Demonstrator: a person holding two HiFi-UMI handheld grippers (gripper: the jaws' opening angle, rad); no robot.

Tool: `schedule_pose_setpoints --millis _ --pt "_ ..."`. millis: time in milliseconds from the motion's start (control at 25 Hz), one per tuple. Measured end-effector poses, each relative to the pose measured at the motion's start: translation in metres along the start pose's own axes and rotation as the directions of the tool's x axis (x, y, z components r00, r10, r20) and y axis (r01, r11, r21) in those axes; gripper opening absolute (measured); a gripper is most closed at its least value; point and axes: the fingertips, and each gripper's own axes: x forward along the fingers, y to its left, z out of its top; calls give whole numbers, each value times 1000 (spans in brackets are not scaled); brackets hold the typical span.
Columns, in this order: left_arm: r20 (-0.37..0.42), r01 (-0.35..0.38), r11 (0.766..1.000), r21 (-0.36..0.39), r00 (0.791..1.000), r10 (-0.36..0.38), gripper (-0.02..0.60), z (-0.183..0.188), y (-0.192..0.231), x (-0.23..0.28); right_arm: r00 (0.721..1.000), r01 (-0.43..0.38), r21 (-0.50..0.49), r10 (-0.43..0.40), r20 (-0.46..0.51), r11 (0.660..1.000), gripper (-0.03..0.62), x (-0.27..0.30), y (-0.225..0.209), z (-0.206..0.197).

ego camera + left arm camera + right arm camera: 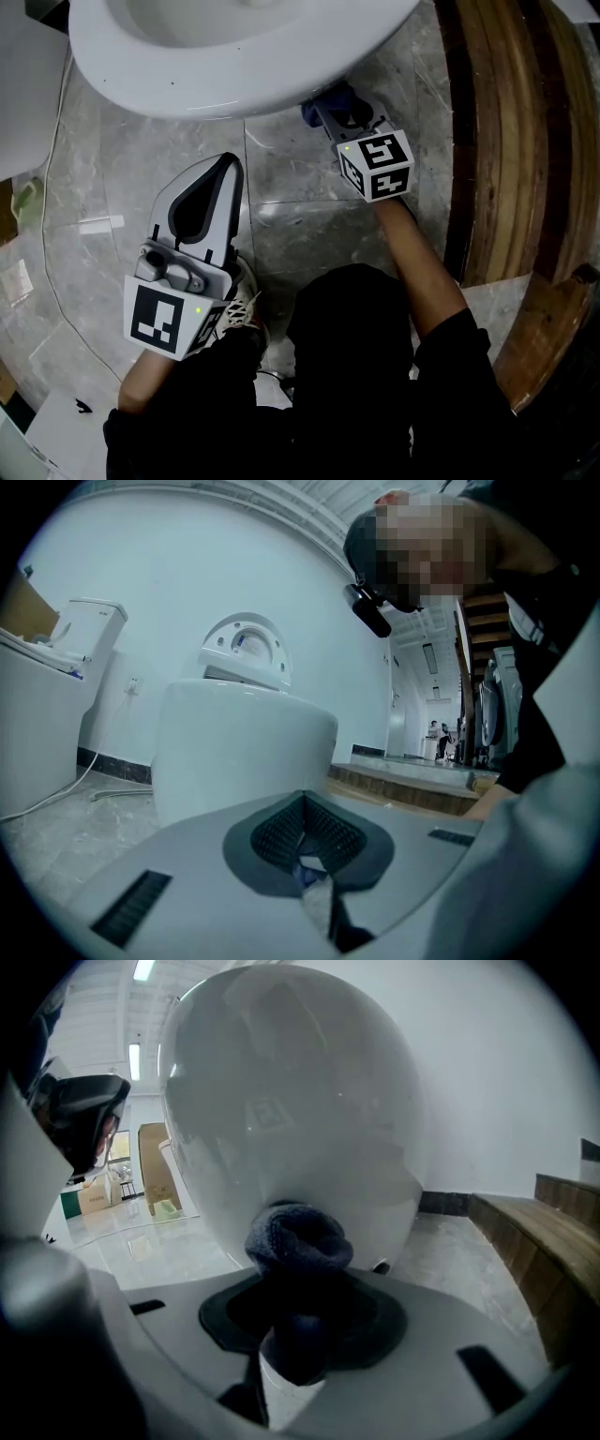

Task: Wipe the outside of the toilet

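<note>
White china toilet [234, 84]: it fills the top of the head view. Its round front bulges out over the floor, and the outside under the rim is the part being wiped now. In my judgement this curved underside is easy to miss, so the strokes should follow the curve from one side to the other and overlap a little.
Grey stone floor [309, 225]: shiny tiles lie under the toilet, and the person crouches on them just in front of it.
Wooden step [506, 141]: it runs along the right side, near the right arm. I think the elbow has little room there, so short strokes are safer than wide ones.
Left gripper [225, 167]: it hangs low at the left, apart from the toilet and pointing toward it. Its jaws are pressed together and hold nothing. It has no work in this step and is best held off the china.
Right gripper [339, 105]: it reaches under the front of the toilet, and its jaws are clamped on the cloth.
Dark blue cloth [298, 1234]: a bunched wad sticks out past the jaws and touches the lower front of the toilet. Only the cloth should meet the china, not the hard jaws, so press gently and turn the wrist with the curve.
</note>
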Motion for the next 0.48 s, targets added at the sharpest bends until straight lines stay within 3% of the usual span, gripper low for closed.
schedule_pose_setpoints --millis 480 --pt "-13 -1 1000 -16 1000 1 11 -3 6 -4 994 27 10 -25 -109 1000 138 31 -12 -40"
